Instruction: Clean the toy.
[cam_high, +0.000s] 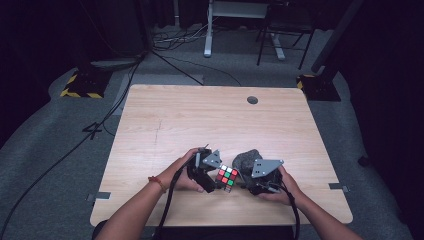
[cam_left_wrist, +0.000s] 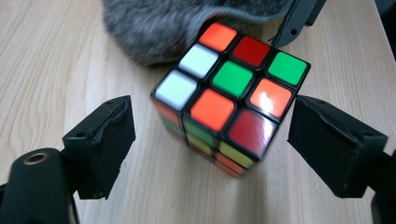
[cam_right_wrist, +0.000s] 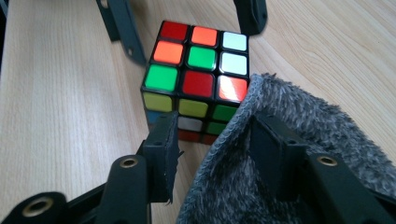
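Observation:
A scrambled Rubik's cube (cam_high: 227, 176) (cam_left_wrist: 229, 107) (cam_right_wrist: 196, 74) stands on the wooden table (cam_high: 200, 115) near its front edge, between my two grippers. My left gripper (cam_high: 214, 183) (cam_left_wrist: 210, 126) is open: its jaws stand on either side of the cube with a gap at each pad. A grey fuzzy cloth (cam_high: 246, 159) (cam_left_wrist: 154, 28) (cam_right_wrist: 289, 116) hangs draped over one jaw of my right gripper (cam_high: 245, 181) (cam_right_wrist: 212, 123). The other jaw is bare, and the two stand apart, open, just short of the cube. The cloth's edge touches the cube's top corner.
A round grommet hole (cam_high: 252, 100) sits at the table's far edge. Beyond the table, on the grey floor, are cables (cam_high: 175, 62), white desk legs (cam_high: 207, 30) and stand bases with yellow-black stripes (cam_high: 80, 87).

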